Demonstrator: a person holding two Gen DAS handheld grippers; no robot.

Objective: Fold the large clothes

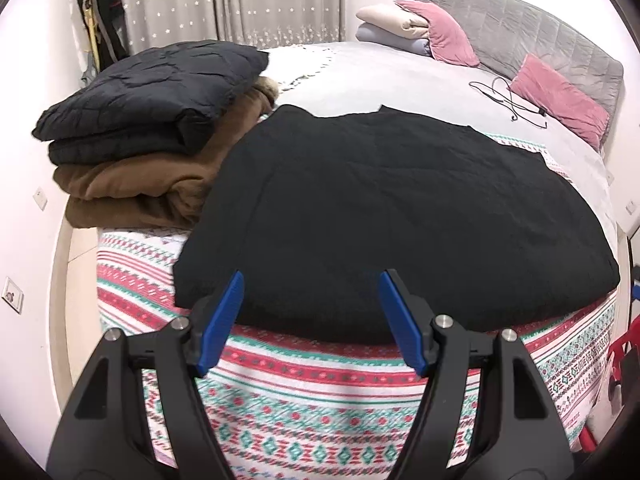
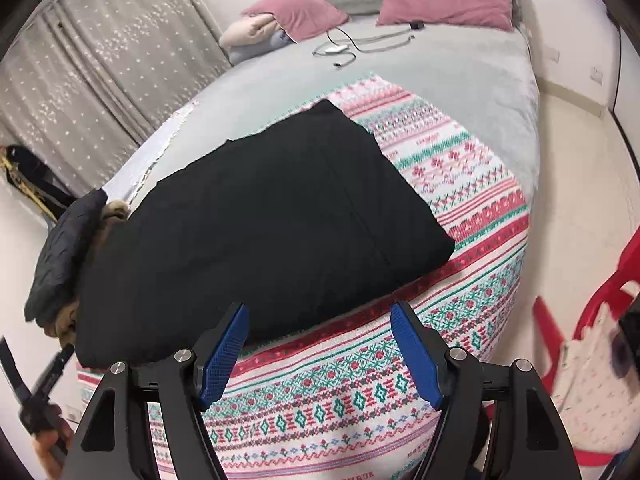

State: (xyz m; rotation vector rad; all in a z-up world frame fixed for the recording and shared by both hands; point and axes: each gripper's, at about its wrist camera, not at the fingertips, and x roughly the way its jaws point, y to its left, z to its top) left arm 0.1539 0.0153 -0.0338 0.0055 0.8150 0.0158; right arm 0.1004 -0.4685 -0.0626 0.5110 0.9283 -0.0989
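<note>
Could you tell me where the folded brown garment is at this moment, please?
In the left wrist view, the brown garment lies at the bed's left edge, under the folded dark quilted jacket, and beside the spread black garment.

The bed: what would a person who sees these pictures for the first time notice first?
A big black garment lies folded flat in the middle of a patterned blanket, just beyond both open grippers: left, right. To its left is a stack: a black quilted coat on a brown one. Two pink pillows lean at the grey headboard.
</note>
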